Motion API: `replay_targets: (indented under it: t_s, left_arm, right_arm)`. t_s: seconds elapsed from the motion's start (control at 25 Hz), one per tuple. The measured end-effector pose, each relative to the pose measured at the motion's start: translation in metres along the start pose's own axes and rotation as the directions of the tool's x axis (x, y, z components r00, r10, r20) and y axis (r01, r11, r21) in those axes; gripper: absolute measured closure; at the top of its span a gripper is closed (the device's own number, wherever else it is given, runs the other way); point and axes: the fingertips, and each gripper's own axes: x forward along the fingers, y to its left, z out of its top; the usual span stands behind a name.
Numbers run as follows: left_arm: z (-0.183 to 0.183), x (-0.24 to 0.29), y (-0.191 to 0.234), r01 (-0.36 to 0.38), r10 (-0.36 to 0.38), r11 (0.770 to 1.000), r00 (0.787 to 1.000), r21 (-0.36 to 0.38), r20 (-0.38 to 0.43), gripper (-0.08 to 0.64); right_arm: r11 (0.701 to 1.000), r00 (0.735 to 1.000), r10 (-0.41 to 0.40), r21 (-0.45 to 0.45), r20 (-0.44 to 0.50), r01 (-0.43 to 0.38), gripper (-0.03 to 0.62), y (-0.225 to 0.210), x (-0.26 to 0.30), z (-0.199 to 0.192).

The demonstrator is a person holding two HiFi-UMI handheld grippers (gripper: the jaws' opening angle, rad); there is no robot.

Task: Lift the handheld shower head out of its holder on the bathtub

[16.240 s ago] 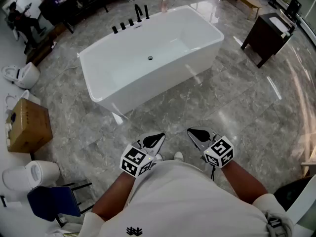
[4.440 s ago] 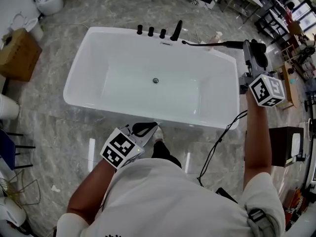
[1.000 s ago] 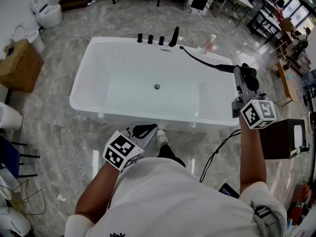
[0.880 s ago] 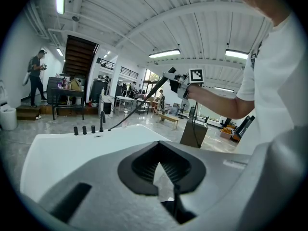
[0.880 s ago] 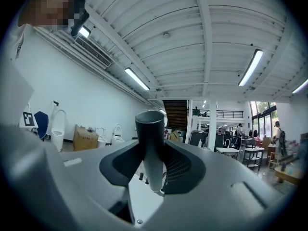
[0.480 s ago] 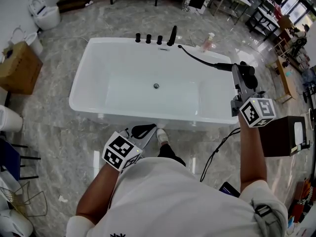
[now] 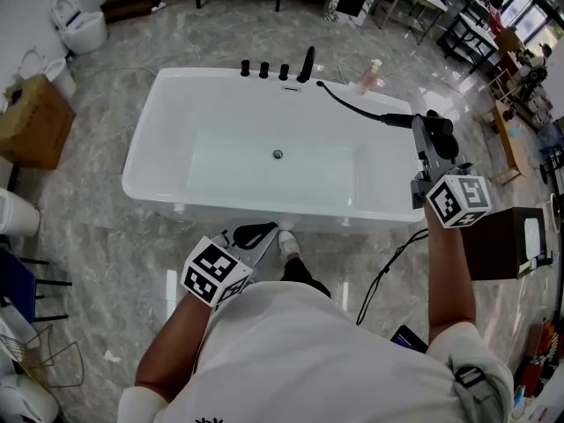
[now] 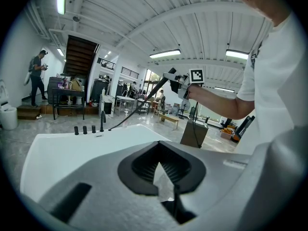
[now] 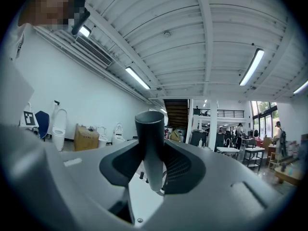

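Between the clamped jaws of the right gripper [image 7: 434, 144], the shower head [image 7: 397, 120] stays lifted off the bathtub [image 7: 203, 74], unmoved: lift looks done. Left gripper [image 7: 257, 233] closed, empty.

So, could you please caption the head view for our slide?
Right gripper holds the slim black handheld shower head, hose trailing to the white rectangular bathtub.
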Motion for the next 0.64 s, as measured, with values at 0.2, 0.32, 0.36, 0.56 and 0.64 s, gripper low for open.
replay_targets:
  t_s: [0.2,0.32,0.36,0.56,0.64]
  left_arm:
    - [0.0001,0.0001,-0.0017,0.001,-0.001,1.000,1.000,0.002,-0.002,0.554]
    - [-0.0010,0.0006,-0.0020,0.001,-0.001,1.000,1.000,0.002,-0.003,0.554]
    - [-0.0012,0.0007,-0.0024,0.001,-0.001,1.000,1.000,0.002,-0.004,0.554]
    - [-0.0014,-0.0001,-0.0012,-0.001,0.001,1.000,1.000,-0.001,-0.002,0.554]
    - [-0.0012,-0.0004,0.0000,-0.003,0.003,1.000,1.000,-0.002,0.001,0.554]
  right_arm:
    - [1.000,1.000,0.002,-0.003,-0.002,-0.003,0.446,0.0001,-0.0010,0.0008]
    - [1.000,1.000,0.004,-0.005,-0.003,-0.004,0.446,0.0002,-0.0014,0.0003]
    - [1.000,1.000,0.004,-0.005,-0.004,-0.004,0.446,0.0001,-0.0018,0.0004]
    - [1.000,1.000,0.010,-0.008,-0.006,-0.010,0.446,0.0016,-0.0007,0.0004]
    - [1.000,1.000,0.014,-0.010,-0.007,-0.014,0.446,0.0027,0.0008,0.0004]
